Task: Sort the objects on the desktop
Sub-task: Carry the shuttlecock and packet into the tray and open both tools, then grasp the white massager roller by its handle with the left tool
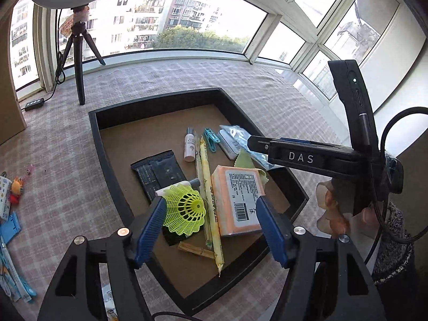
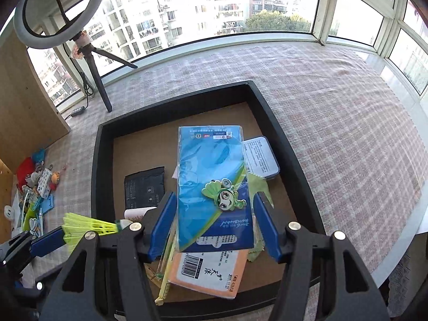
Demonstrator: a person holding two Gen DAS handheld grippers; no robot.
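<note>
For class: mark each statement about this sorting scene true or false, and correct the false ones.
1. The tray has a black rim and a brown floor. True.
2. The shuttlecock is orange. False: it is yellow-green. The orange thing is the tissue pack.
3. The blue packet sits between the jaws of the right gripper. True.
4. The jaws of the left gripper are pressed together. False: they stand wide apart, with the shuttlecock beside one of them.
5. The tripod stands inside the tray. False: it stands on the checked cloth beyond the tray.
</note>
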